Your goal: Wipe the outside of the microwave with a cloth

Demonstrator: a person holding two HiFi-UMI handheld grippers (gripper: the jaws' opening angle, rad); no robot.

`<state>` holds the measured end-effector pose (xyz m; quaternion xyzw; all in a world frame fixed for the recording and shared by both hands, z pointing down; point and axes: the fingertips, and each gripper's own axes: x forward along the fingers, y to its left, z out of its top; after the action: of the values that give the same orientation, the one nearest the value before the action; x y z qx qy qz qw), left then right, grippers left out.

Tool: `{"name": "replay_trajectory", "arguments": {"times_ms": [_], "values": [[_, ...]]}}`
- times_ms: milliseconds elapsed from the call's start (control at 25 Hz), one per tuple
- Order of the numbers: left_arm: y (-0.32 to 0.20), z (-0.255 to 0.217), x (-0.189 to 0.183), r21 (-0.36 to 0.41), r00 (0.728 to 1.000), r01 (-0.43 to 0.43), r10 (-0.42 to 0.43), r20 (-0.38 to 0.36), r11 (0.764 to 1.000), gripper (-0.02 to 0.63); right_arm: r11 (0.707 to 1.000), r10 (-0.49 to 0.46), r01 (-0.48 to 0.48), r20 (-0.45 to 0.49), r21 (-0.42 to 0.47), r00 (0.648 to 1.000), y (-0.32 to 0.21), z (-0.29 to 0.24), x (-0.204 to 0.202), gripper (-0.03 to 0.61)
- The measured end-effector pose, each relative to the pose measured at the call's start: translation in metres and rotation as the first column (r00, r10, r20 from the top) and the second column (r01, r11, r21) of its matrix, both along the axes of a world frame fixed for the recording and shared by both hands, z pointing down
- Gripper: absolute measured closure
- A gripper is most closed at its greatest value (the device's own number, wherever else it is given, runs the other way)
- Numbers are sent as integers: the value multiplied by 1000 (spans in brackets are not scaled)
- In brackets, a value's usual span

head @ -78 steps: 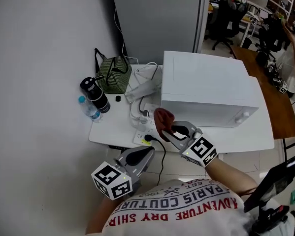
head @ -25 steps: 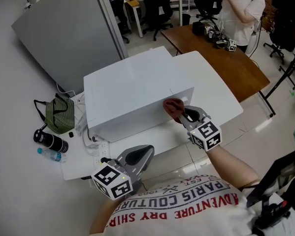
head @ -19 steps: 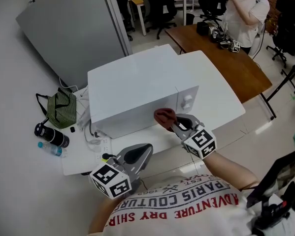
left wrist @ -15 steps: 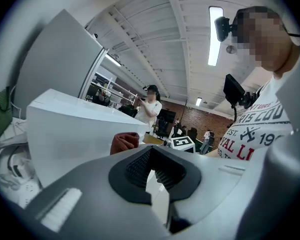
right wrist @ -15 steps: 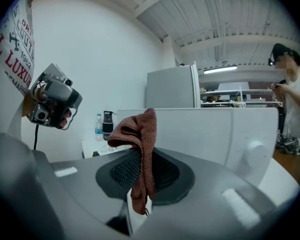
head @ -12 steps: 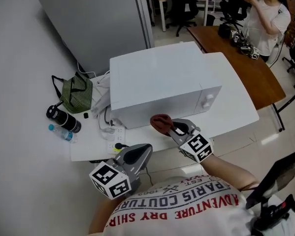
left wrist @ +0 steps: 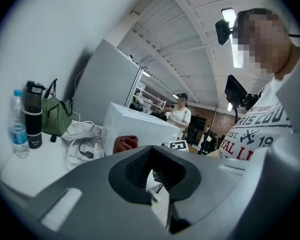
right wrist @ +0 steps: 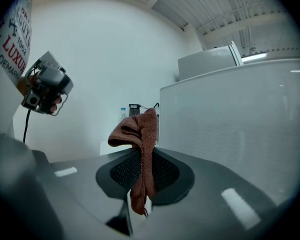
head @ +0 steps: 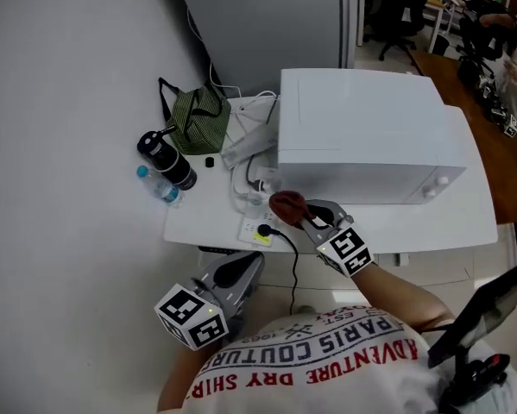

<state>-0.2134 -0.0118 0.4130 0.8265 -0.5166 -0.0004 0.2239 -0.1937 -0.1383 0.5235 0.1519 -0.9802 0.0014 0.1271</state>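
The white microwave [head: 370, 132] stands on a white table [head: 202, 218]. A reddish-brown cloth [head: 286, 203] is pinched in my right gripper [head: 299, 215], which is shut on it at the microwave's lower front-left corner. In the right gripper view the cloth [right wrist: 138, 134] rises from between the jaws, right beside the microwave's wall [right wrist: 240, 129]. My left gripper [head: 239, 272] hangs low near my body, below the table's edge, shut with nothing in it. Its own view shows the closed jaws, with the cloth [left wrist: 125, 143] and the microwave [left wrist: 137, 126] ahead.
Left of the microwave lie white cables [head: 249, 175] and a power strip [head: 256, 229]. Further left are a green striped bag [head: 198, 119], a black flask [head: 165, 160] and a water bottle [head: 157, 190]. A grey partition [head: 267, 24] stands behind, a brown table [head: 491, 153] at the right.
My right gripper has carried the cloth leftward along the microwave's front, from near the control panel to the front-left corner. The head view has swung round. The left gripper stayed low.
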Motion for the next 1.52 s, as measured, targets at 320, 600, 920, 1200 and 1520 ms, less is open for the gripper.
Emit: {"name": "replay_trajectory", "arguments": {"times_ms": [320, 600, 920, 1200, 1520], "values": [[13, 5, -40, -21, 997, 78, -78, 2, 997, 607, 1000, 5, -5, -29, -5, 1000, -15, 21, -35, 534], [-9, 8, -29, -13, 999, 29, -29, -15, 999, 607, 996, 93, -93, -53, 2, 994, -39, 30, -10, 534], [-51, 5, 33, -7, 995, -102, 102, -22, 995, 607, 981, 192, -193, -74, 5, 979, -67, 31, 76, 534], [-82, 3, 112, -6, 967, -253, 253, -27, 967, 607, 912, 406, -410, -83, -34, 910, -101, 34, 202, 534], [-95, 4, 184, -12, 936, -351, 351, -25, 936, 607, 835, 540, -547, -96, -64, 836, -125, 35, 306, 534]]}}
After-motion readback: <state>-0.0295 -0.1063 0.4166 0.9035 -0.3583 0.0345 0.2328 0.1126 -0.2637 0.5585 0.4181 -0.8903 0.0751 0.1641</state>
